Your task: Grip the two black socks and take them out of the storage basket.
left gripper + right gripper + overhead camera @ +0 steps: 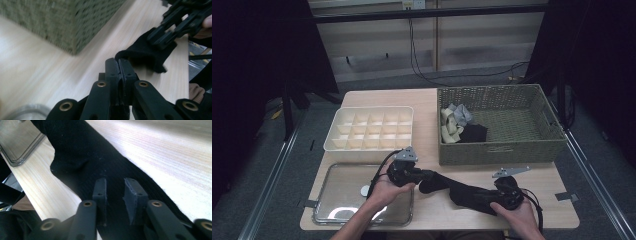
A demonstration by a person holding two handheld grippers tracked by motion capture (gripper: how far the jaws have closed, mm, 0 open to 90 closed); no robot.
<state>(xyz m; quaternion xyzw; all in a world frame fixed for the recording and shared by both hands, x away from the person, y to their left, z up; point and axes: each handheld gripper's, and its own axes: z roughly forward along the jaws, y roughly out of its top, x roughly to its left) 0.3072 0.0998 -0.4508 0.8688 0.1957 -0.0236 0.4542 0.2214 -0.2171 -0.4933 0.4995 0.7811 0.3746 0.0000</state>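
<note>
In front of the wicker basket (502, 150), a bare strip of table (437, 210) is crossed by the black sock (462, 192), with the divided box (369, 130) and clear lid (342, 200) crowding the left.

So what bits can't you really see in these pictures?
- Black sock, high view: the end by the right gripper is hidden under the gripper and the hand.
- Same sock, right gripper view: whether the jaws pinch it; they hide the cloth between them.
- Wicker basket, left gripper view: blurred, top cut off by the edge.
- Clothes in the basket, high view: too small and bunched to name.
- Left gripper is shut on the sock's edge.
</note>
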